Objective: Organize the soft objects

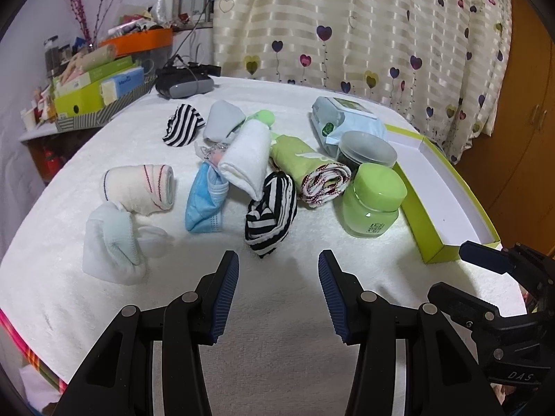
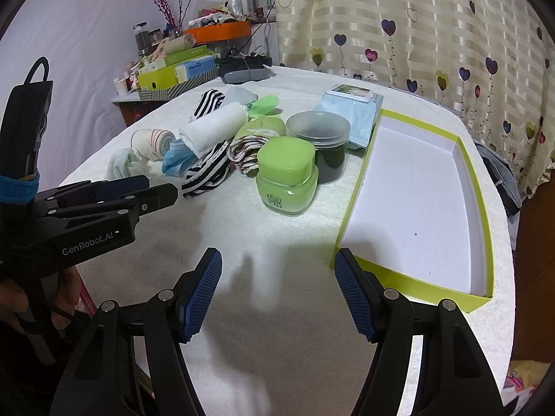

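Left hand-held gripper (image 1: 278,284) and right hand-held gripper (image 2: 278,289): jaws wide apart, empty, above worktop (image 1: 277,346). Nothing picked yet. Next, likely: grab near striped sock (image 1: 270,208), carry right into box (image 2: 478,208).

1. Striped sock (image 1: 270,213): black and white.
2. Face mask (image 1: 204,204): light blue.
3. Jar (image 2: 288,180): pale green, lid too.
4. Box (image 2: 482,208): lime walls, white inside.
5. Curtain (image 1: 364,24): cream bands, purple hearts.

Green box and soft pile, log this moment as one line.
green box: holds nothing | soft pile: untouched | left gripper: open | right gripper: open
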